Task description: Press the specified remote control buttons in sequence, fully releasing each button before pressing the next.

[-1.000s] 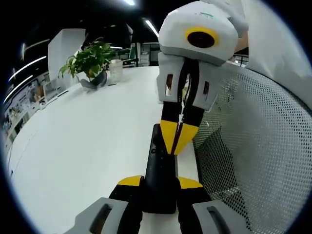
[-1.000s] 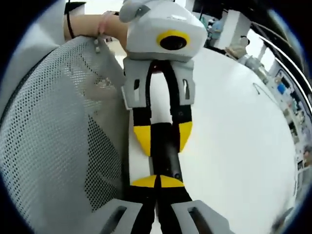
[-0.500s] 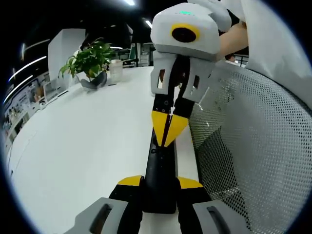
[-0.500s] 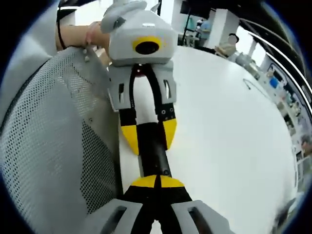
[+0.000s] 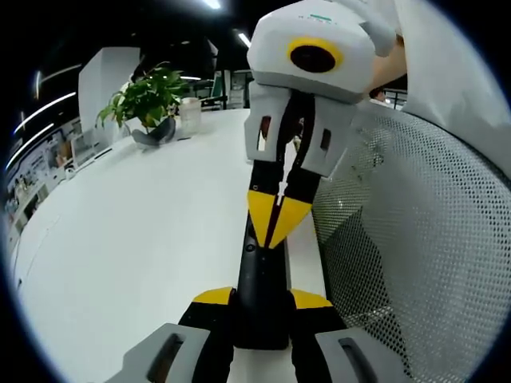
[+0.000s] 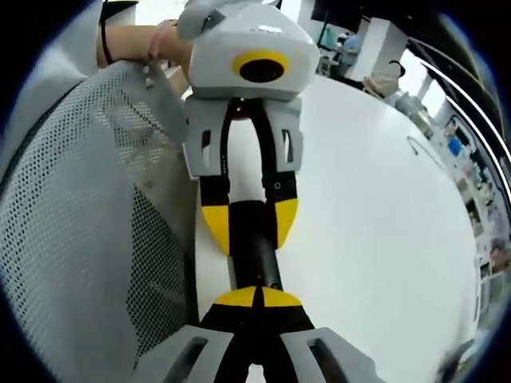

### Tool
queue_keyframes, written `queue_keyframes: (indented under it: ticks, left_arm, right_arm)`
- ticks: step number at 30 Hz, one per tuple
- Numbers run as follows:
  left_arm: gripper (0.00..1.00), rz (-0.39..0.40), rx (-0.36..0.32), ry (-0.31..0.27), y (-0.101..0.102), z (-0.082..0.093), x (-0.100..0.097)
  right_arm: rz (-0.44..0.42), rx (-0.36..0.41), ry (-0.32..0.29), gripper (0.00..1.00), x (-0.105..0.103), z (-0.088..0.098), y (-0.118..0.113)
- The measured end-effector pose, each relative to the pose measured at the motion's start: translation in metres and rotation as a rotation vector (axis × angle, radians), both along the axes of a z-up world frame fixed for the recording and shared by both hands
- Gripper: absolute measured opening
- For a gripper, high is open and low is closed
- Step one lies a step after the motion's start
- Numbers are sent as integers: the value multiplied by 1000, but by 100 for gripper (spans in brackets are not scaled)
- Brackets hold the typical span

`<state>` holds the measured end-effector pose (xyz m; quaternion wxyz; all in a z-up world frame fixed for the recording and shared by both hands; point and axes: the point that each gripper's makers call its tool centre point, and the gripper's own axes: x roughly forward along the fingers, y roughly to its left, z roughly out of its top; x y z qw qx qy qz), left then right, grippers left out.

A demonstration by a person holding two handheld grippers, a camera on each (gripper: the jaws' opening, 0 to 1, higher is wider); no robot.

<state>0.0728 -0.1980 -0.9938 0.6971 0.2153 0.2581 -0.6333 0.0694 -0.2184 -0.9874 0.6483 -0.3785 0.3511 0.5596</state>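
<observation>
Remote (image 5: 259,275): black, along the desk (image 5: 136,247) edge by a mesh chair (image 5: 415,239)
Left gripper (image 5: 259,297): jaws pinching remote's near end
Right gripper (image 6: 257,297): jaws pressed together, tips on remote (image 6: 254,257)

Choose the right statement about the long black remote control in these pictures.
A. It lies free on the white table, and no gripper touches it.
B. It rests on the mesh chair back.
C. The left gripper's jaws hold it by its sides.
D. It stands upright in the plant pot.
C: in the left gripper view, the left gripper has its yellow-tipped jaws closed on both sides of the long black remote control, above the white table.
</observation>
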Motion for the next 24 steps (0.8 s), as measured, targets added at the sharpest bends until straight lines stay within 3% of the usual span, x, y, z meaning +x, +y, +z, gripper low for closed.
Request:
queue_keyframes:
  ticks: [7,10,14,24]
  left_arm:
    - [25,-1,1,-1,0,0,0]
    - [25,-1,0,-2,0,0,1]
    - [25,-2,0,-2,0,0,1]
    - [25,-25,-3,-14,0,0,-1]
  right_arm:
    - [-20,-12,29,0,2,0,-1]
    - [-86,28,107,0,1,2,-1]
    - [-72,14,72,0,10,1,-3]
    - [-67,16,104,0,12,-1,-1]
